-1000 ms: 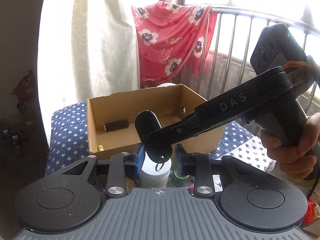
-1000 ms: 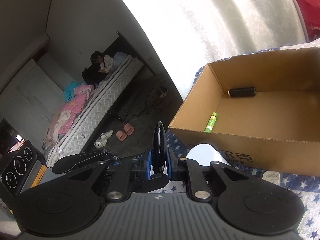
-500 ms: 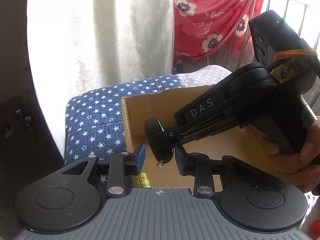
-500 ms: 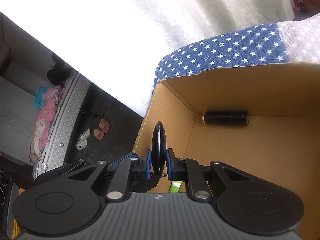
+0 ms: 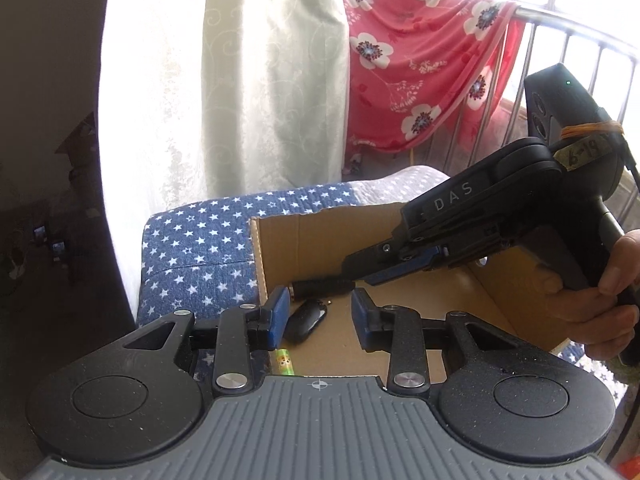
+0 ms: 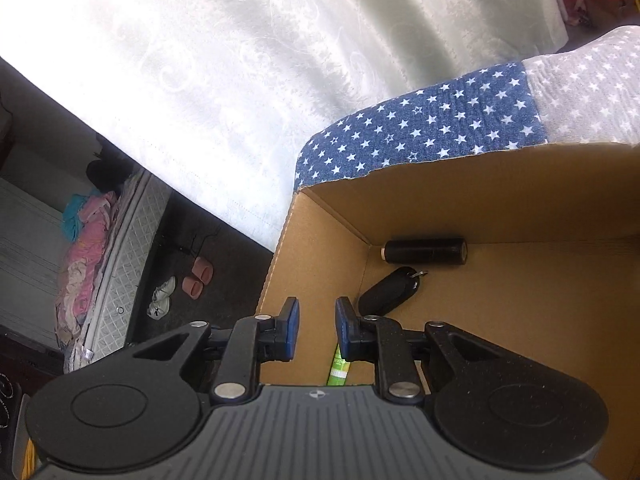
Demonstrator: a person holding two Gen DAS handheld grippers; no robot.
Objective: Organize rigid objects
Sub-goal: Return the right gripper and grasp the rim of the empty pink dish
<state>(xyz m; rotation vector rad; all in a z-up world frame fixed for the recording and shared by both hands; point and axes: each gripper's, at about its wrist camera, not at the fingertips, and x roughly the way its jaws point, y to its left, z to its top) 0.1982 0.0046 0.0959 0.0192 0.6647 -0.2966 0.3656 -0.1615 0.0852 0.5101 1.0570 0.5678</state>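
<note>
An open cardboard box (image 5: 320, 240) (image 6: 480, 192) stands on a blue star-print cloth (image 5: 200, 252). On its floor near the left wall lie a black key fob (image 5: 306, 318) (image 6: 390, 290), a black cylinder (image 5: 320, 287) (image 6: 424, 251) and a green tube (image 5: 285, 362) (image 6: 340, 364). My right gripper (image 6: 316, 316) (image 5: 360, 268) hangs over the box's left corner; its jaws are opening and nothing is between them. My left gripper (image 5: 321, 300) stands open above the box's near edge, empty, with the key fob seen beyond its fingers.
A pale curtain (image 5: 272, 80) and a red flowered cloth (image 5: 420, 72) over a metal railing (image 5: 580, 32) stand behind the box. A person's hand (image 5: 600, 300) holds the right gripper's handle. Left of the cloth's edge the floor drops away, with slippers (image 6: 198, 280) and a mattress (image 6: 112, 264).
The right gripper has let go of the black key fob, which now lies on the box floor. Both grippers have moved in over the box's left side.
</note>
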